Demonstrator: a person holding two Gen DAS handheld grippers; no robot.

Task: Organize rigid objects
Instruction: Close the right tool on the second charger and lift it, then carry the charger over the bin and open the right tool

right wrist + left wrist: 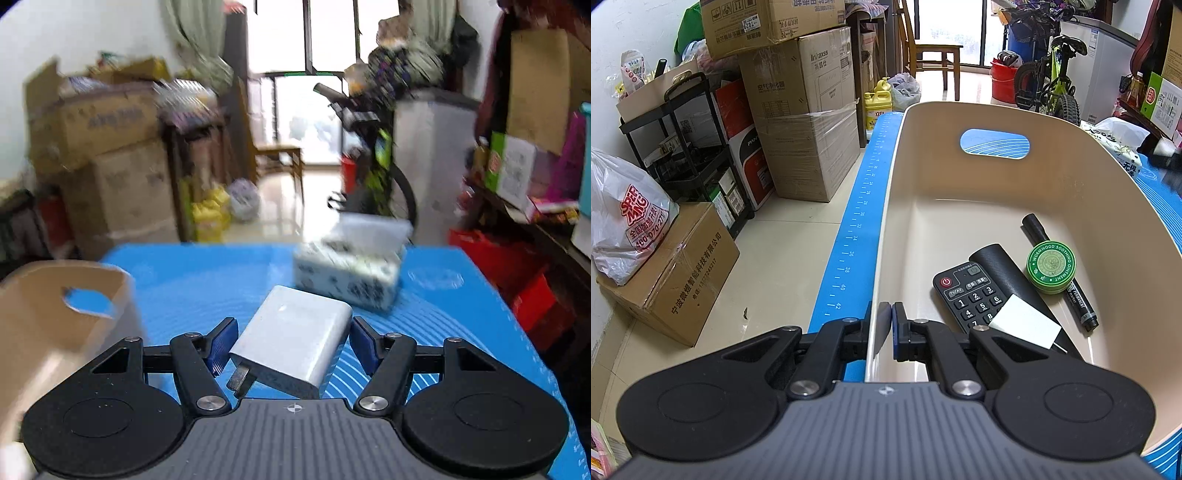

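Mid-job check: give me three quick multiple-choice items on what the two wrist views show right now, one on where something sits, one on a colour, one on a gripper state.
1. Where is the remote control?
A. on the floor
B. inside the beige bin
C. on the wooden chair

2. What colour is the lid of the round ointment tin?
A. green
B. red
C. white

3. What is the right hand-held gripper doing?
A. closed on nothing
B. gripping a marker
C. gripping a white charger

Answers:
1 B, the remote lies on the bin's floor beside the black marker.
2 A, its lid is green with pale lettering.
3 C, the charger sits between the blue pads, its prongs pointing back at the camera, above the blue mat.
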